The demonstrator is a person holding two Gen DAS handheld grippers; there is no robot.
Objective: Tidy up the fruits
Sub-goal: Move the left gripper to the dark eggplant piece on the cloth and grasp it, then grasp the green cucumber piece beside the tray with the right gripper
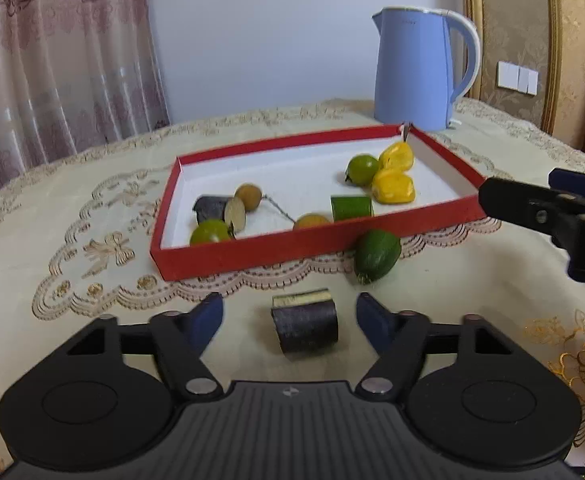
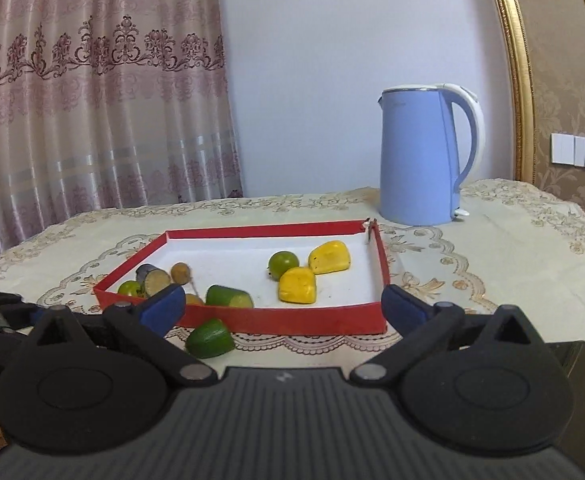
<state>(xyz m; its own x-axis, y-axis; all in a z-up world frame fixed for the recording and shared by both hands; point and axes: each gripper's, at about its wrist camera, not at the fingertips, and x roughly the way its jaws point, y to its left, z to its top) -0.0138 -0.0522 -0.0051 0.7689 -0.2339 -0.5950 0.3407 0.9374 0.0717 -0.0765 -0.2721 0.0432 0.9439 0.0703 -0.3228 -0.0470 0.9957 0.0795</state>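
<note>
Dark eggplant piece (image 1: 305, 328) lies on the tablecloth (image 1: 72, 216), in front of the red tray (image 1: 252, 250), between the parted fingers of the left gripper (image 1: 290, 312), untouched. Green cucumber end (image 1: 376, 255) rests against the tray's near wall, outside; yellow, green and brown fruits lie inside. Right gripper (image 2: 282, 304) fully open, empty; blue kettle (image 2: 424, 156) behind the tray.

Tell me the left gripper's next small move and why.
Probably ease the left gripper forward and close on the dark eggplant piece. It lies on the tablecloth between the open fingers, outside the red tray, and the pads do not touch it yet.
</note>
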